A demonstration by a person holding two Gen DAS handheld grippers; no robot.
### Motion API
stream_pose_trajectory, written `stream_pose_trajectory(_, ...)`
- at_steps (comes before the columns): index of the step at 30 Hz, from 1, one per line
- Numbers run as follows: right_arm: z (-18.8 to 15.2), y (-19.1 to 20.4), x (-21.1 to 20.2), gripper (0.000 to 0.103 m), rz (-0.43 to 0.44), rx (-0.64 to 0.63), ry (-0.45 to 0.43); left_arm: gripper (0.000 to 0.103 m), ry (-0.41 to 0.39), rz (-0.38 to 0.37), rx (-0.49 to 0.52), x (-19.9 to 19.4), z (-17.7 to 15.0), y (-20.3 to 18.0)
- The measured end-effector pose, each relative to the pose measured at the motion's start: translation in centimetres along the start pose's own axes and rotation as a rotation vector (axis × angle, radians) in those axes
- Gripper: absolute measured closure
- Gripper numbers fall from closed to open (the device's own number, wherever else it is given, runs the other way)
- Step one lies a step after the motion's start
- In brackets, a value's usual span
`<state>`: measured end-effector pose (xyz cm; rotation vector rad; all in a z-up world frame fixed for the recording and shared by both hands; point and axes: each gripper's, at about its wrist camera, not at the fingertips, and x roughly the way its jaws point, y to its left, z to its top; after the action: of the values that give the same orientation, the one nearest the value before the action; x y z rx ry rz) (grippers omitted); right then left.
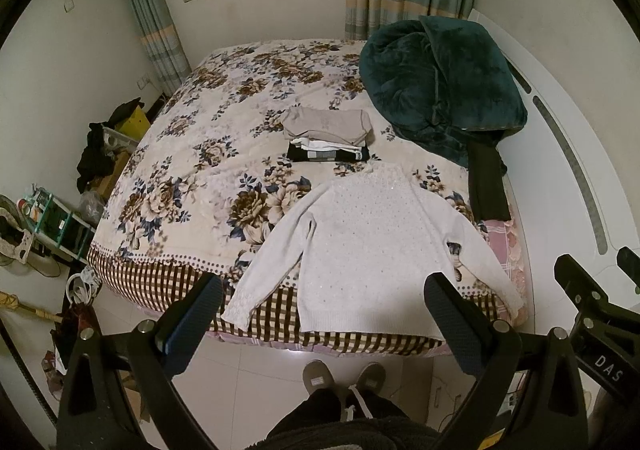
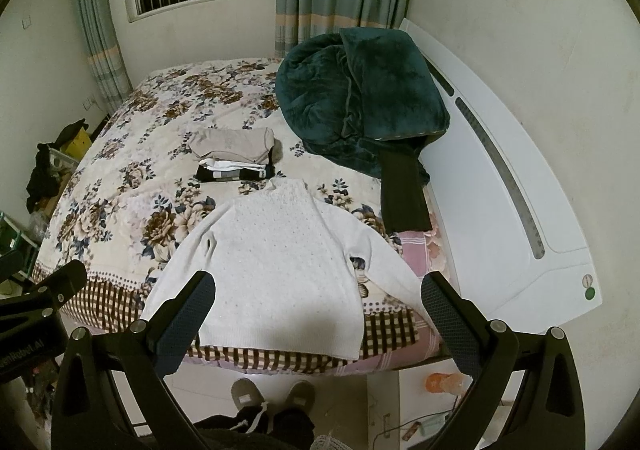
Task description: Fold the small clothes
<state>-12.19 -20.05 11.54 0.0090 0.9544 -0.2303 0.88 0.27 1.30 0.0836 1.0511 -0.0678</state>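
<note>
A small white knitted sweater [image 1: 360,246] lies spread flat, sleeves out, at the near edge of the bed [image 1: 192,170]; it also shows in the right wrist view [image 2: 276,266]. Behind it sits a stack of folded clothes [image 1: 328,134], beige on top, also in the right wrist view [image 2: 236,158]. My left gripper [image 1: 324,290] is open and empty, held above the sweater's hem. My right gripper [image 2: 318,290] is open and empty, held above the hem too. The right gripper also shows at the right edge of the left wrist view [image 1: 592,302].
A dark green plush blanket [image 1: 440,82] is heaped at the bed's back right, with a dark garment [image 1: 488,182] hanging from it. The white headboard [image 2: 520,186] runs along the right. Clutter and boxes [image 1: 100,154] stand on the floor at left. My slippered feet [image 1: 344,374] stand at the bed's edge.
</note>
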Motion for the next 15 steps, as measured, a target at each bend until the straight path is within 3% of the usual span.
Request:
stream_pose_trajectory(1,1.74,0.07,-0.36,0.0,0.001,-0.003,-0.001,0.0,0.0,-0.001,-0.001,0.01,0.13,-0.01)
stream_pose_trajectory(15,1.7,0.13,-0.47,0.0,0.001,-0.003,-0.003,0.0,-0.005,0.001,0.001,-0.16,0.28,-0.07)
